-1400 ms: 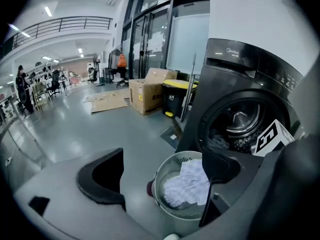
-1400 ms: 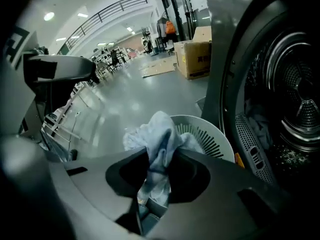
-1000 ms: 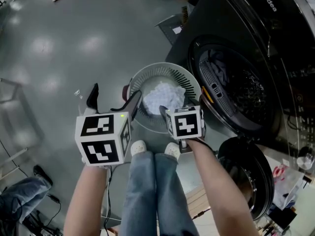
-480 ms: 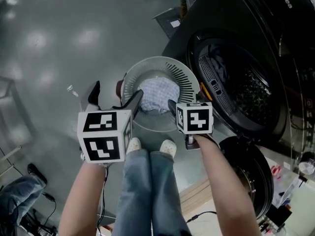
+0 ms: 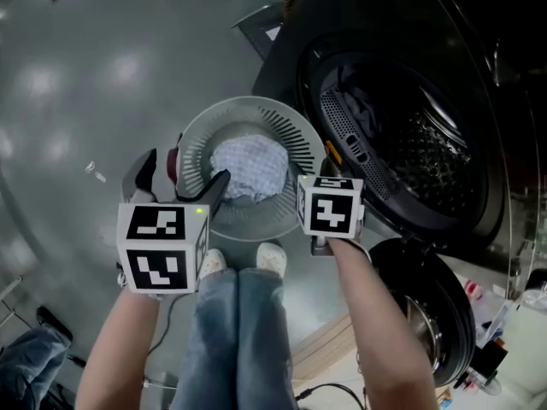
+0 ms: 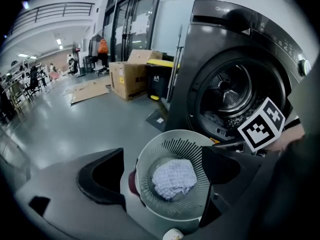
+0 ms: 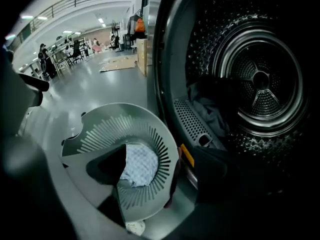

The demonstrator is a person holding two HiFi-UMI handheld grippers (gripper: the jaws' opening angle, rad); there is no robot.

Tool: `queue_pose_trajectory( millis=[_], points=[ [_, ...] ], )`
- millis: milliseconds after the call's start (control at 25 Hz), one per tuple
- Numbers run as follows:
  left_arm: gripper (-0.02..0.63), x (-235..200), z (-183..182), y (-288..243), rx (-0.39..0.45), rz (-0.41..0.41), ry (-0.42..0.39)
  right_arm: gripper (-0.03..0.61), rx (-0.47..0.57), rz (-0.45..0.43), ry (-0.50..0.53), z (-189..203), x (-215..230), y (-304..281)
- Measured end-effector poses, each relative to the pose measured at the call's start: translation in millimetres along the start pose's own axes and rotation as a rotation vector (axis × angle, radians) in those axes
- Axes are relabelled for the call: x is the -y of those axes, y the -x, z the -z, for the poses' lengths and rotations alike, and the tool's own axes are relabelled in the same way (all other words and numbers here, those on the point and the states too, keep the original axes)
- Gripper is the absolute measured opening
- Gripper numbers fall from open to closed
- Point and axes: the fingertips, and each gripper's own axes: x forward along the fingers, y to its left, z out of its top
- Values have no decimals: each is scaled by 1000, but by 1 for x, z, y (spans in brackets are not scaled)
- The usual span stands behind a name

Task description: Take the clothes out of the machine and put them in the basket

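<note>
A round pale slatted basket [image 5: 286, 131] stands on the floor in front of the dark washing machine [image 5: 479, 75]. A white checked cloth [image 5: 248, 167] lies in it. Dark bluish clothes [image 5: 363, 109] lie at the drum's near edge. My left gripper [image 5: 181, 178] hangs open over the basket's left rim, nothing between its fingers. In the left gripper view the basket [image 6: 175, 146] and cloth [image 6: 173, 179] sit below its jaws. My right gripper [image 5: 320, 176] is open and empty, over the basket's right rim next to the drum mouth. In the right gripper view it [image 7: 165, 171] faces the basket [image 7: 110, 129] and the drum clothes [image 7: 215, 111].
The machine's round door [image 5: 427, 314] hangs open at lower right, beside my right forearm. A dark red thing [image 5: 173, 162] sits against the basket's left side. My shoes [image 5: 239, 259] stand just behind the basket. Cardboard boxes [image 6: 130, 79] stand far off on the grey floor.
Both grippers have come down closer to the basket, and the right one has shifted toward the drum opening. The jaws of both stand as wide as before.
</note>
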Motion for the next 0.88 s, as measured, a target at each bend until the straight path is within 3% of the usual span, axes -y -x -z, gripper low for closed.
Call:
queue_pose_trajectory(
  millis=[400,560,720,880],
  points=[
    [489,15,-13,-26,8,9,-19,416,156,273,90,-51,102,-18],
    [489,20,-10,-37,4,5,-22,417,165,366,140,-61,137,-30],
    [489,26,-14,-50,19,10,-22,417,176,382,182,-74,152,-41],
    [489,30,-18,-66,42,9,-14,422,183,341,138,-85,163,-60]
  ],
)
